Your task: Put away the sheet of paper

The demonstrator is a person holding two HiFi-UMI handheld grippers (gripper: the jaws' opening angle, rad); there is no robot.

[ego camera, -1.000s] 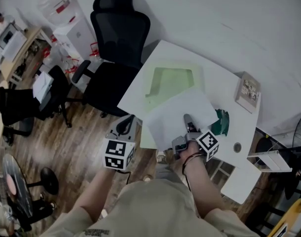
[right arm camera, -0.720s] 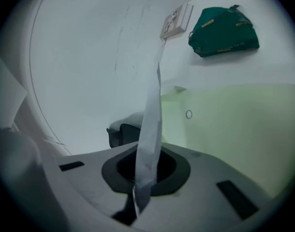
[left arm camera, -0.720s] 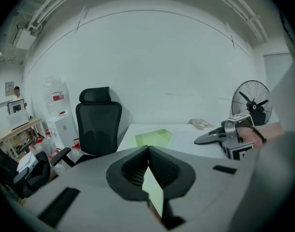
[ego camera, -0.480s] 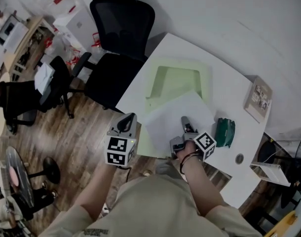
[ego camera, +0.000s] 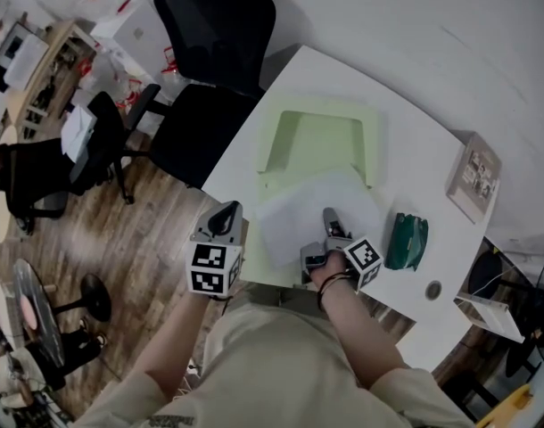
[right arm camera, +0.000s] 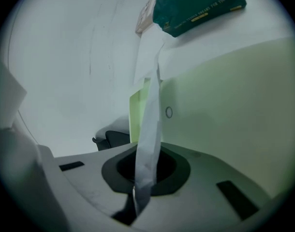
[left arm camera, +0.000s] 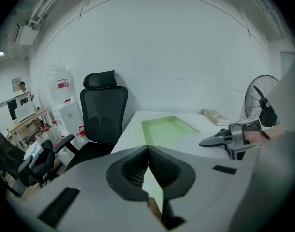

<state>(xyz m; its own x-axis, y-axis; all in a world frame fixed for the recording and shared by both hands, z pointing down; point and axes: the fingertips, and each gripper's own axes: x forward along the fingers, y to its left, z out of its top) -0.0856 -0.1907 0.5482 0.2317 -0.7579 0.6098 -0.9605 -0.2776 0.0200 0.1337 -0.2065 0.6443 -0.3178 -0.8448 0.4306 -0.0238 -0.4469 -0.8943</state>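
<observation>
Gripping the sheet of paper (ego camera: 292, 218) edge-on is the right tool (ego camera: 328, 216)

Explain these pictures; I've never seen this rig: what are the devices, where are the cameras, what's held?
No robot: a person holds a two-jaw gripper in each hand. The head view looks down from the person's head; each gripper view rides on its gripper, looking along the jaws. On the table lie a green folder, a dark green packet and a book. The right gripper is shut on the sheet of paper, over the folder's near edge. The left gripper is shut, empty, near the table's edge.
</observation>
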